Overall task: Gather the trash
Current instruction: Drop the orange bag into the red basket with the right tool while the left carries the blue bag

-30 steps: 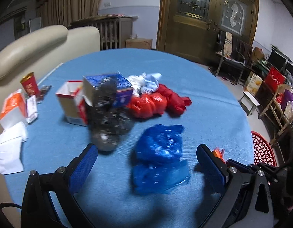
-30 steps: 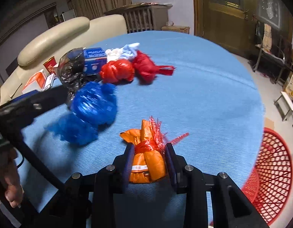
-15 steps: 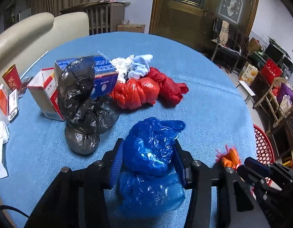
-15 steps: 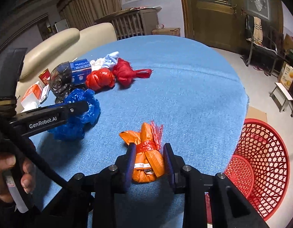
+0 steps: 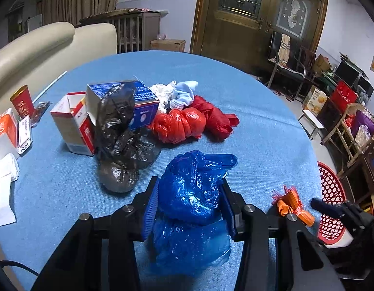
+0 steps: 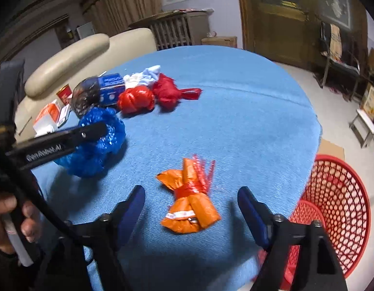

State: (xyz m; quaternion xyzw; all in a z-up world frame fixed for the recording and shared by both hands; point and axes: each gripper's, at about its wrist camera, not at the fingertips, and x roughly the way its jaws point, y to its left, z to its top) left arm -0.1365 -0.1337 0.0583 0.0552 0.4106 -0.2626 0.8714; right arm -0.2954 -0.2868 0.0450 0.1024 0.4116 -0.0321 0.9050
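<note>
- Left gripper (image 5: 190, 203): jaws pinch one blue plastic bag (image 5: 194, 194) on the blue tablecloth (image 5: 259, 133); they closed within the last second.
- Right gripper (image 6: 190, 205): jaws have just been opening and stand spread; one orange bag bundle (image 6: 190, 208) lies between them, untouched.
- Two red bags (image 5: 179, 126) and one black bag (image 5: 119, 143) lie further back.
- Two cartons: one blue (image 5: 141, 97), one red-and-white (image 5: 70, 126).
- Two red mesh baskets (image 6: 337, 213), nested, beside the table.
- Left gripper arm reads "GenRobot.AI".

Cream sofa (image 5: 41, 46), wooden door (image 5: 247, 17)
</note>
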